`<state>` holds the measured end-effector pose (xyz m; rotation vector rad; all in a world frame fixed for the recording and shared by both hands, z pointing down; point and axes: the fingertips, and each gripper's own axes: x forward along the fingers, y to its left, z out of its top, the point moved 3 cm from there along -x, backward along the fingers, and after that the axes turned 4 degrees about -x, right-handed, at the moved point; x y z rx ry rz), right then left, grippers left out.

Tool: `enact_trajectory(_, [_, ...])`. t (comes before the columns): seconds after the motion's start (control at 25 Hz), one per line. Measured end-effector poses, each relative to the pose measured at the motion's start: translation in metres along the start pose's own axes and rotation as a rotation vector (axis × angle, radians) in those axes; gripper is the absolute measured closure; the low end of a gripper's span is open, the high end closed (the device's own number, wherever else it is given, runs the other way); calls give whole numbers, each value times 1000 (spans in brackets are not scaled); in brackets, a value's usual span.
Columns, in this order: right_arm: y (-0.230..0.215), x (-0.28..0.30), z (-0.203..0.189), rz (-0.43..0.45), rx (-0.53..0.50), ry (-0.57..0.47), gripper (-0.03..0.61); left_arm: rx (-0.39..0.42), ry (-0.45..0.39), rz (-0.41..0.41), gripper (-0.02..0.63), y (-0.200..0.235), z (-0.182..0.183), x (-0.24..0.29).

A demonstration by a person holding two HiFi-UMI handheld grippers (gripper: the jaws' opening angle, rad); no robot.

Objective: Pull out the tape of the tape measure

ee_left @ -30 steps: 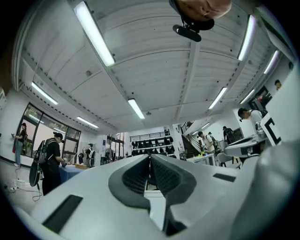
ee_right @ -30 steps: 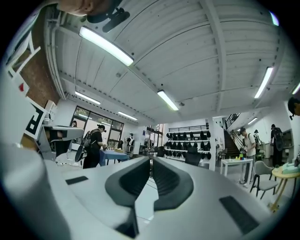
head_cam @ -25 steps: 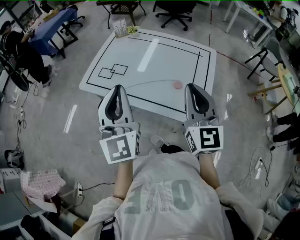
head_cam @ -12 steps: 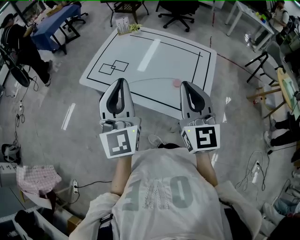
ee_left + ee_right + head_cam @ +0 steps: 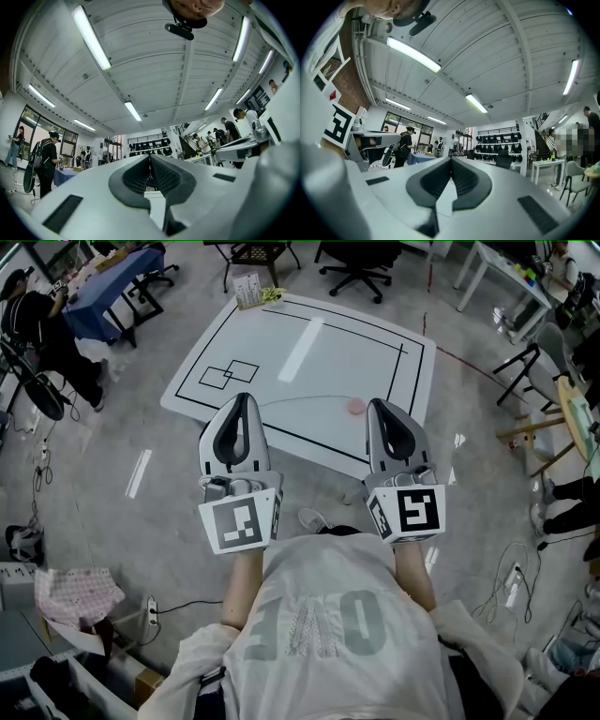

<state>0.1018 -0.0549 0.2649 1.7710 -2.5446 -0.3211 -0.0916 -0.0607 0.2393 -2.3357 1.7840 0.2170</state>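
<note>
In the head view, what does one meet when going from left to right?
person in black → left tongs → shoe → right tongs

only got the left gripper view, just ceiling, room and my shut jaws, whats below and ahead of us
Observer: The head view shows a white table with black lines marked on it, just ahead of both grippers.
Operator: anything lying on it
Observer: A small pink round thing near its front edge, close to the tip of the right gripper. It is too small to say whether it is the tape measure.
Operator: right gripper got hold of anything
Observer: No. The right gripper view shows its jaws together with nothing between them.
</note>
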Motion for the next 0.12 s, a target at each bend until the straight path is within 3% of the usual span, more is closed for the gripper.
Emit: enact_trajectory(0.12, [-4, 2, -1, 0, 2, 0, 548, 3, -1, 0, 584, 0, 1, 2])
